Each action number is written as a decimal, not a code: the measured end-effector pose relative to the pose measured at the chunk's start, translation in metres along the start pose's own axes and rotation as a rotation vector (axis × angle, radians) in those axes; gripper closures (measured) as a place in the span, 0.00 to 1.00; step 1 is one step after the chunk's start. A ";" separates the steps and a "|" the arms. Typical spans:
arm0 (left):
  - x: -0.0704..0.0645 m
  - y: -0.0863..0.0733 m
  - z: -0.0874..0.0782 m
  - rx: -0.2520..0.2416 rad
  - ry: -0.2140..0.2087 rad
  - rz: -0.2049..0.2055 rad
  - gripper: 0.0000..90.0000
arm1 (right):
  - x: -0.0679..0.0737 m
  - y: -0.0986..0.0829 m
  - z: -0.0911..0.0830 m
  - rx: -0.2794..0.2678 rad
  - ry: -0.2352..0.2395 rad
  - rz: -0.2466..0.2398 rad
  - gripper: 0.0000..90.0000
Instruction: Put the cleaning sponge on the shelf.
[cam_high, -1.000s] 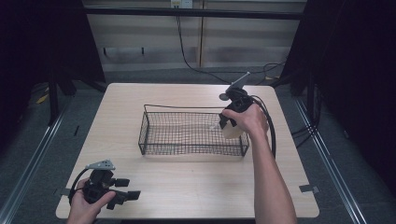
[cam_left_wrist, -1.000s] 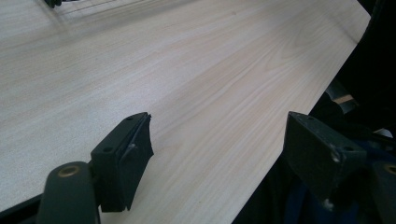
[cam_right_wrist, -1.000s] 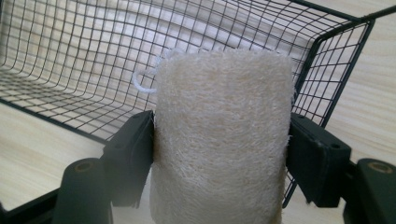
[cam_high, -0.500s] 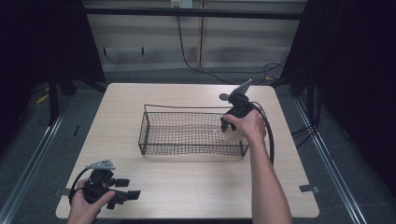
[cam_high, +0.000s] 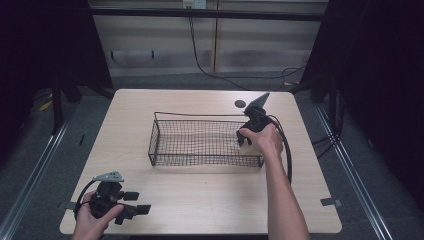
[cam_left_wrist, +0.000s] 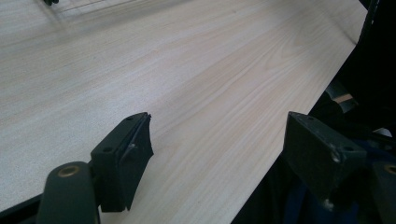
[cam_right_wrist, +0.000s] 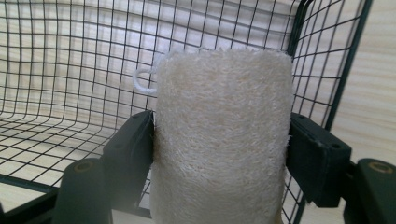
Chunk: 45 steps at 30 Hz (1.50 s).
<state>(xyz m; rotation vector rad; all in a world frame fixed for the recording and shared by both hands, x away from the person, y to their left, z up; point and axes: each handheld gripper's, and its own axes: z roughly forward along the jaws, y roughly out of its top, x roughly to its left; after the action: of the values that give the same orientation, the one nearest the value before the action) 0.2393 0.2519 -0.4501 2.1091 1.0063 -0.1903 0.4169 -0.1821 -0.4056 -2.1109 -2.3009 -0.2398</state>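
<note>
A black wire basket (cam_high: 200, 161) stands in the middle of the pale wooden table (cam_high: 210, 200). My right gripper (cam_high: 244, 140) reaches down into the basket's right end, a hand around it. In the right gripper view it (cam_right_wrist: 219, 154) is shut on a cream, rough-fibred loofah sponge (cam_right_wrist: 222, 126) with a small white loop (cam_right_wrist: 142, 81); the sponge stands upright inside the basket mesh (cam_right_wrist: 70, 70), close to its corner. My left gripper (cam_high: 140, 202) rests at the table's front left corner, held in a hand. Its jaws (cam_left_wrist: 219, 144) stand wide open over bare wood, with nothing between them.
A small dark round mark (cam_high: 240, 104) lies on the table behind the basket. The right gripper's cable (cam_high: 287, 150) loops along the right forearm. The table's front edge (cam_left_wrist: 299, 121) runs close by the left gripper. Dark floor and metal rails surround the table.
The right gripper has gone down and slightly toward me with the sponge, deeper into the basket's right end. The left gripper has stayed put.
</note>
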 end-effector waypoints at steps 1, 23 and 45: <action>0.000 0.000 0.000 0.000 0.000 0.000 0.26 | 0.000 0.000 0.000 0.000 0.000 0.000 0.32; -0.001 0.000 0.001 0.002 0.000 0.009 0.26 | 0.002 -0.004 0.020 0.008 -0.039 0.058 0.32; -0.001 0.000 0.000 0.002 0.004 0.012 0.26 | 0.009 -0.001 0.034 0.033 -0.072 0.034 0.31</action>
<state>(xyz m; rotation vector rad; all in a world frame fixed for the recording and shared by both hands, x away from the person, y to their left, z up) 0.2386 0.2506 -0.4497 2.1174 0.9958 -0.1815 0.4181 -0.1694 -0.4385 -2.1760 -2.2876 -0.1260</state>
